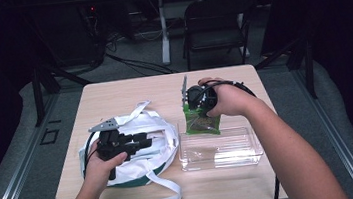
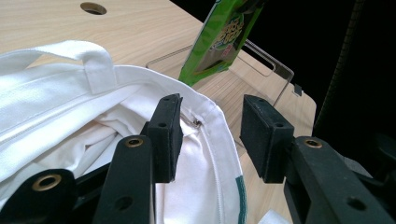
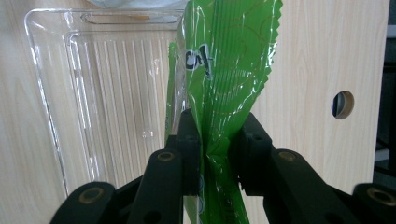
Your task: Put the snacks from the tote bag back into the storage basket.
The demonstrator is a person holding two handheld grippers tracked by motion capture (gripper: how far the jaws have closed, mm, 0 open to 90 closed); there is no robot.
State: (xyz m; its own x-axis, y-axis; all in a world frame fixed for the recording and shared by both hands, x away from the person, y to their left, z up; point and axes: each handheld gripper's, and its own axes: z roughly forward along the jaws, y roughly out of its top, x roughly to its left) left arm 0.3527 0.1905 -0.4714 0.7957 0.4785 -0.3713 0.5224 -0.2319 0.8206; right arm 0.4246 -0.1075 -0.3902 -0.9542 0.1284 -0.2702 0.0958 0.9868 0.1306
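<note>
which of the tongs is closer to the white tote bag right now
Left. The left tongs hang open over the white tote bag's rim; the right tongs are off beside it, holding the green snack packet.

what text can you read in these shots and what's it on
"O!" or close to it: black-and-white print on the green packet, right gripper view.
White and yellow brand lettering and a small red label on the green packet, left gripper view: too blurred to read.
White bag, clear tray, table: no text to be seen.

Left hand-held gripper (image 2: 210, 135) agape, right (image 3: 217, 149) clamped
</note>
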